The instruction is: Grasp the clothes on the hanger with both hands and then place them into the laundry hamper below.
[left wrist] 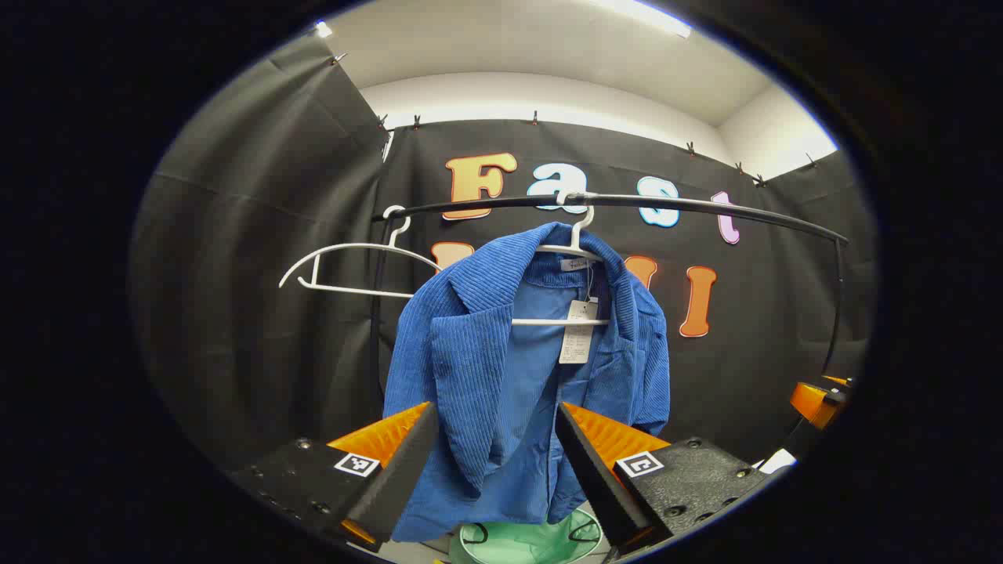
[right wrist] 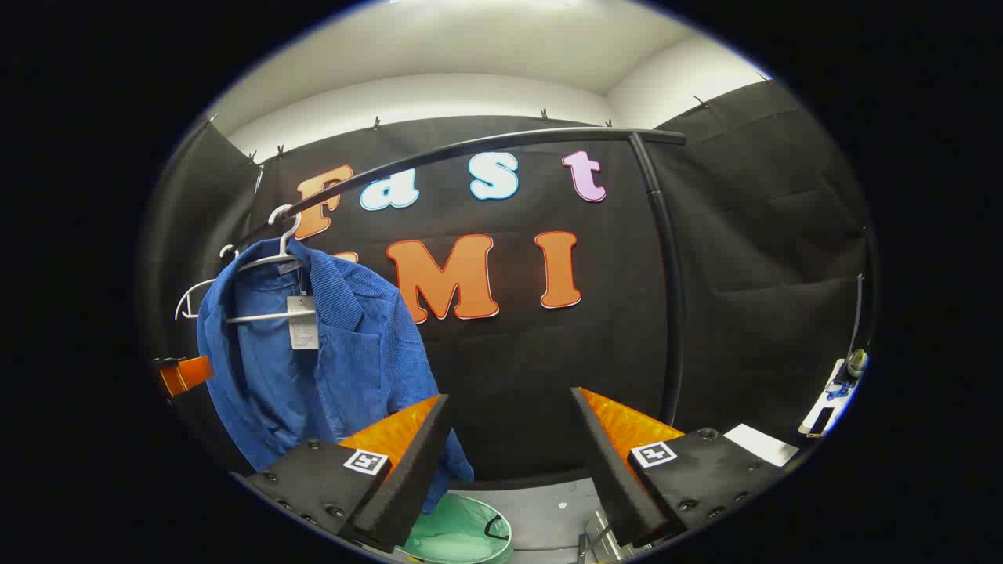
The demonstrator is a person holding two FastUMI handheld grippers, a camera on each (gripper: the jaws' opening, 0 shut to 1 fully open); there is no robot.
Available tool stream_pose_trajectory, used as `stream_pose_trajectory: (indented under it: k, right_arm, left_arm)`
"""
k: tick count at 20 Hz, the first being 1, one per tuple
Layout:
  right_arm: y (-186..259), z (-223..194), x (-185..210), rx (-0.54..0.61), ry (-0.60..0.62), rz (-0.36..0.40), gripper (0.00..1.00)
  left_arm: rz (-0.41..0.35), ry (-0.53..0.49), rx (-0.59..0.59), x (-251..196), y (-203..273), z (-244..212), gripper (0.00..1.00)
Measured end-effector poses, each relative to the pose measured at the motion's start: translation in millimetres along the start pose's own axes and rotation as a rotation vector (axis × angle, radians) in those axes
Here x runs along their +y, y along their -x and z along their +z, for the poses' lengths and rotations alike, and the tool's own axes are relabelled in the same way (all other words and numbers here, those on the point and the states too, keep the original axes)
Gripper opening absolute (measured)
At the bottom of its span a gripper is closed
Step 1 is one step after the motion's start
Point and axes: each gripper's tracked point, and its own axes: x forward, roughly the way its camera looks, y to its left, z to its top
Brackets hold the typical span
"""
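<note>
While the blue corduroy jacket [left wrist: 501, 368] hangs on a white hanger [left wrist: 576, 243] from the black rail [left wrist: 666, 205], the left gripper [left wrist: 495, 462] faces it with its two fingers spread wide, the jacket's lower front showing in the gap between them; whether either finger touches the cloth cannot be told. A paper tag [left wrist: 578, 333] dangles inside the jacket's open collar. To the jacket's left, an empty white hanger [left wrist: 353, 270] hooks on the same rail. Directly below the jacket's hem sits the pale green laundry hamper [left wrist: 533, 542], its rim just visible. Off to the jacket's right, at the edge of the left gripper view, part of the other gripper shows.

In the right gripper view, the right gripper [right wrist: 511, 458] is also spread open and holds nothing, aimed to the right of the jacket [right wrist: 313, 360], whose hem lies just beside its left finger. The hamper [right wrist: 458, 536] sits below the jacket's hem on the grey floor [right wrist: 548, 501].
</note>
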Motion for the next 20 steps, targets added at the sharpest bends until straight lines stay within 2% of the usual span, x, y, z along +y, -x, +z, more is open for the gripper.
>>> stream_pose_trajectory:
  k: [7,8,15,17,18,20]
  right_arm:
    - [-4,0,5,0.001,0.003,0.011,0.89]
    - [-5,-1,6,0.001,0.004,0.013,0.89]
    - [-14,-2,15,0.006,0.007,0.029,0.89]
    - [-15,-3,17,0.007,0.008,0.033,0.89]
    - [-17,-3,18,0.009,0.008,0.034,0.89]
    - [-19,-5,24,0.011,0.005,0.044,0.89]
  left_arm:
    - [0.012,0.01,0.009,3,-2,-5,0.92]
    - [0.014,0.008,0.009,4,-2,-5,0.95]
    - [0.035,0.008,0.01,12,-5,-8,0.95]
    - [0.036,0.011,0.012,13,-7,-9,0.92]
    - [0.037,0.012,0.014,13,-8,-9,0.95]
    - [0.039,0.014,0.019,15,-9,-12,0.92]
